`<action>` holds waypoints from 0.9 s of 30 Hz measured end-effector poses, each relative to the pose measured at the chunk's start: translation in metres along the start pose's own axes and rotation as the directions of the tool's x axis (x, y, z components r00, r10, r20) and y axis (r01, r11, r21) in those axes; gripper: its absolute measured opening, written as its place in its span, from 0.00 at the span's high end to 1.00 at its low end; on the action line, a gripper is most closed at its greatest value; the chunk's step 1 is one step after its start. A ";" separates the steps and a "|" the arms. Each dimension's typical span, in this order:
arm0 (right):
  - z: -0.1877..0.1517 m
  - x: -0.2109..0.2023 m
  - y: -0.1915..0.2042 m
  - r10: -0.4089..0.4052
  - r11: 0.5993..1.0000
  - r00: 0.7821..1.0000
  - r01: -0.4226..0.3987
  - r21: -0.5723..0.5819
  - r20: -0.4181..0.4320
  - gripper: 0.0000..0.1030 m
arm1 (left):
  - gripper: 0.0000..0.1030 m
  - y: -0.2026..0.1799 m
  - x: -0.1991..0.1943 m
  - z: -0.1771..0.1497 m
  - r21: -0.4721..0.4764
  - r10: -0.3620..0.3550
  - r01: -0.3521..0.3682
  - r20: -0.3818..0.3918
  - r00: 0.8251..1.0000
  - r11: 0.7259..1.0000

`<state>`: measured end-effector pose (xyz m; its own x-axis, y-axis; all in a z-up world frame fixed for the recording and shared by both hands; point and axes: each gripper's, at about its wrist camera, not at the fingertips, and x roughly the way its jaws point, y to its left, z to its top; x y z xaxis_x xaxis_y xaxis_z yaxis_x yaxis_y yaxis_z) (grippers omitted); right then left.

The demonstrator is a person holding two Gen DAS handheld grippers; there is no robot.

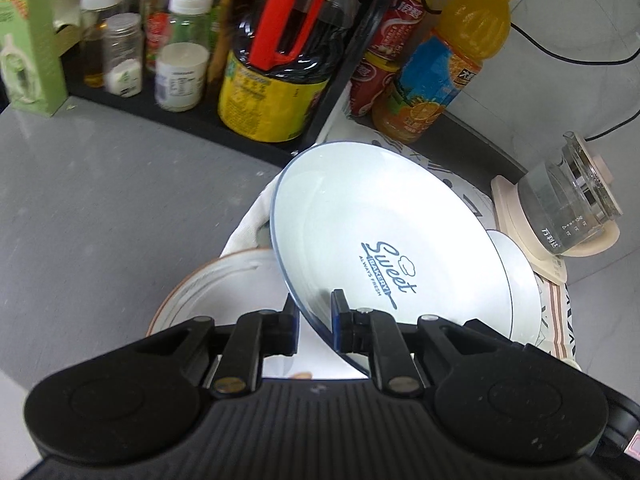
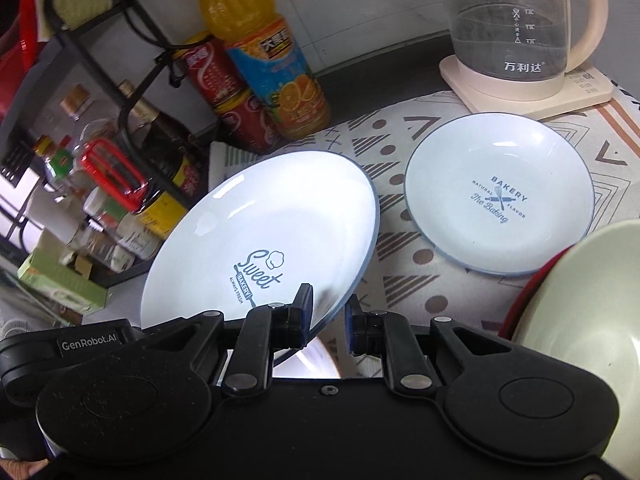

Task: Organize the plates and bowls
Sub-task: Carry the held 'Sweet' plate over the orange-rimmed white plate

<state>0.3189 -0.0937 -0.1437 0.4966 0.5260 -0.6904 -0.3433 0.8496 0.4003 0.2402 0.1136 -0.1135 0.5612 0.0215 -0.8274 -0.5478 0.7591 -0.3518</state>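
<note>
Here, both grippers pinch the same white blue-rimmed plate printed "Sweet Bakery" [image 1: 380,240], tilted above the counter. Left gripper [image 1: 315,312]: jaws pressed onto the plate's near rim. Right gripper [image 2: 328,312]: jaws likewise clamped on its lower edge.

Surface: grey countertop [image 1: 100,200], partly covered by a cream cloth with brown geometric pattern [image 2: 420,280]. A second white plate marked "Bakery" [image 2: 498,196] lies flat on the cloth. A pale green bowl with a red outside [image 2: 580,320] sits at right.

Behind: black wire rack of bottles [image 1: 240,120], orange juice bottle [image 2: 264,52], glass kettle on cream base [image 2: 516,28], white wall.
</note>
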 end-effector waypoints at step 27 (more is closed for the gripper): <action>-0.052 -0.033 -0.003 0.043 0.983 0.997 -0.054 -0.173 -0.065 0.85 | 0.86 0.027 -0.037 -0.088 -0.167 0.051 -0.046 0.028 0.998 0.985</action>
<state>0.2622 -0.1158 -0.1540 0.4286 0.5588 -0.7099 -0.5027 0.8004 0.3265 0.1499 0.0758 -0.1311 0.5495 0.0786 -0.8318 -0.6687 0.6383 -0.3815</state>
